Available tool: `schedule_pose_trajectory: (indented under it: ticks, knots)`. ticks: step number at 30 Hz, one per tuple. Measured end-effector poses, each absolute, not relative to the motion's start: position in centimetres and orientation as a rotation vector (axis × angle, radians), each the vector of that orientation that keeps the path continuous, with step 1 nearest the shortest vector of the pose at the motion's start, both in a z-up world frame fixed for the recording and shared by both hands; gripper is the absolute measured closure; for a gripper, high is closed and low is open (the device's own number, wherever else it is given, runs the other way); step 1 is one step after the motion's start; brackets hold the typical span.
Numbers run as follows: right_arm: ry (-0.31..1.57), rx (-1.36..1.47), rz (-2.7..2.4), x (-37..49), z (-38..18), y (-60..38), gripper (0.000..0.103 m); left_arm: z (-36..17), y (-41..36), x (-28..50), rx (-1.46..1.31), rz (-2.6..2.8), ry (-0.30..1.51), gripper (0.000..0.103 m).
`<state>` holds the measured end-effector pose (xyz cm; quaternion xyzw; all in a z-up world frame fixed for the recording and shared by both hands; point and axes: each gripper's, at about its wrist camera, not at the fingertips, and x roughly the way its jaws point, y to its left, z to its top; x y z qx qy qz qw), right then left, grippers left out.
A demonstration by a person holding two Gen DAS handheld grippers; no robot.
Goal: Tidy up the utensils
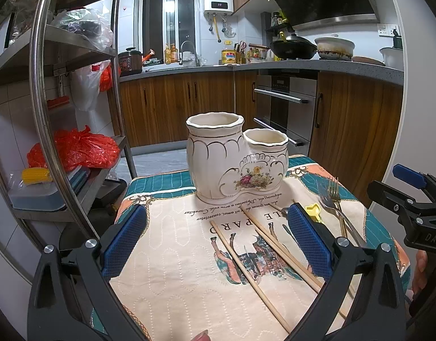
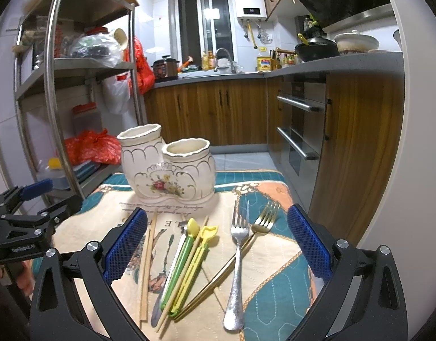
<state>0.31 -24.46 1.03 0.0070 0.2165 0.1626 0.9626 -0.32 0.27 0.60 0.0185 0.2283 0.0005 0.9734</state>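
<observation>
Left gripper (image 1: 216,238): its blue-padded fingers stood wide apart and grasped nothing; it hung over the near part of the cloth, in front of the ceramic holder.
Right gripper (image 2: 216,238): also spread wide and empty, low over the utensils, which lay between its fingers and in front of the holder.
Ceramic holder (image 2: 166,167): stood upright on the far part of the cloth; glossy cream ceramic, two joined round cups with wavy rims, the left cup taller, gilt scallop lines and a painted flower spray on the front. Both cups looked empty as far as the rims allowed.
Chopsticks (image 1: 246,272): plain pale wood, thin and straight. In the left wrist view two lay between the left gripper's fingers, long axes running from the holder's base toward the camera and slanting right.
Silver fork (image 2: 236,267): textured metal handle, tines pointed toward the holder, long axis nearly straight away from the camera, right of the holder's front.
Gold fork (image 2: 264,218): slim and gold-toned, tines toward the holder; its handle ran down-left and crossed under the silver fork.
Plastic utensils (image 2: 189,258): one green and white, one yellow, smooth plastic, lying side by side left of the forks, shaped heads toward the holder.
Cloth (image 2: 277,292): quilted, stitched, cream centre with printed lettering and teal and peach borders; everything rested on it.
</observation>
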Motion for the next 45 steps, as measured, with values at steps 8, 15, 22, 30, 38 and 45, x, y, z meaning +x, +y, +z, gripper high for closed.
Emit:
schedule_pose_trajectory:
  ticks: [8,15,22,30,38,45]
  knots:
    - [0.439,0.015,0.330,0.32,1.02,-24.52,0.005,0.56,0.29,-0.29,0.038,0.002,0.460,0.005]
    - [0.439,0.016,0.330,0.31,1.04,-24.51,0.005,0.46,0.26,-0.22,0.038,0.004,0.460,0.005]
    - [0.439,0.015,0.331,0.28,1.07,-24.51,0.005,0.42,0.27,-0.20,0.038,0.003,0.460,0.005]
    - [0.438,0.014,0.330,0.28,1.14,-24.54,0.005,0.41,0.22,-0.20,0.038,0.004,0.460,0.005]
    - [0.439,0.014,0.330,0.31,1.24,-24.57,0.005,0.29,0.19,-0.09,0.039,0.004,0.458,0.005]
    - [0.439,0.015,0.330,0.34,1.28,-24.56,0.005,0.31,0.11,-0.07,0.039,0.004,0.457,0.005]
